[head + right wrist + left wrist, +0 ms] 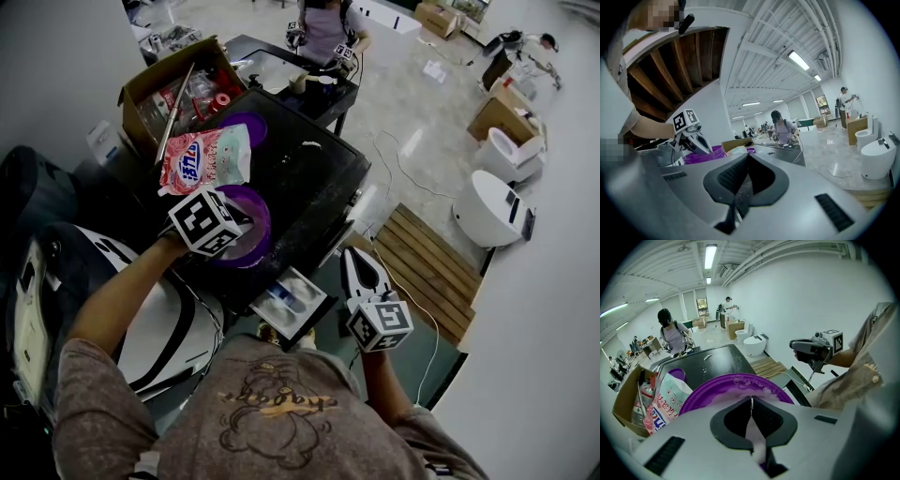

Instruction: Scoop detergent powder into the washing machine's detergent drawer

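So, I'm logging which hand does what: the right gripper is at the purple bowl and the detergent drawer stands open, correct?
Wrong gripper: the head view shows the left gripper at the purple bowl; the right gripper hangs apart from it, near the drawer. The detergent drawer does stand open.

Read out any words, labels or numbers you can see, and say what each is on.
Detergent bag: big blue characters, too blurred to read.
Shirt print: script lettering, not legible.
Marker cubes: black-and-white square patterns only, no words.
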{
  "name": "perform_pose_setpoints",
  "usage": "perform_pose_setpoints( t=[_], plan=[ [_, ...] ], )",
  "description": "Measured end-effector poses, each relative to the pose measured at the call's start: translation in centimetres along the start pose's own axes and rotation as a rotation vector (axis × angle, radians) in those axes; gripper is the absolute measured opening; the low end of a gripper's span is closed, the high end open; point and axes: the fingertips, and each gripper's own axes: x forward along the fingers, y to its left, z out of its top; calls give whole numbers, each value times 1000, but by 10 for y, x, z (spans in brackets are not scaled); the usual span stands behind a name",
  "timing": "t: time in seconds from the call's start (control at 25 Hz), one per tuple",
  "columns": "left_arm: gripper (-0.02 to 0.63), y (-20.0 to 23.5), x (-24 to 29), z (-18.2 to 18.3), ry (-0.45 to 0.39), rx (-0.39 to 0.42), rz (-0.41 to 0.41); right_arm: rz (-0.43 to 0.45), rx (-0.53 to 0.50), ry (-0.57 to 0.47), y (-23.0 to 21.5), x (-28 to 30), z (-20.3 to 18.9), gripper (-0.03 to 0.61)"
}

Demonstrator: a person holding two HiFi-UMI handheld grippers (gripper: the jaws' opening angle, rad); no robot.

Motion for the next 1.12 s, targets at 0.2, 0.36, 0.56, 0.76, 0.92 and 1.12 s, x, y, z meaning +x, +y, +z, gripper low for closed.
perform_pose_setpoints(
  t=[0.2, 0.36, 0.56, 0.76, 0.92, 1.12],
  plan=[
    [25, -4, 0, -2, 6, 2, -28, -2, -4, 7, -1, -2, -3, 3],
    [25, -8, -1, -4, 17, 4, -48, -2, -3, 7, 0, -3, -3, 3],
    [26, -14, 0, -7, 32, 4, -89, -1, 2, 4, 3, -1, -1, 3],
    [26, -18, 0, -9, 49, 9, -117, 2, 0, 10, 5, 1, -2, 3],
    [26, -20, 0, -10, 57, 13, -135, 2, 5, 6, 6, 1, -1, 3],
    [26, -23, 0, -13, 55, -7, -169, -3, -1, 7, 4, 0, -4, 3]
  ],
)
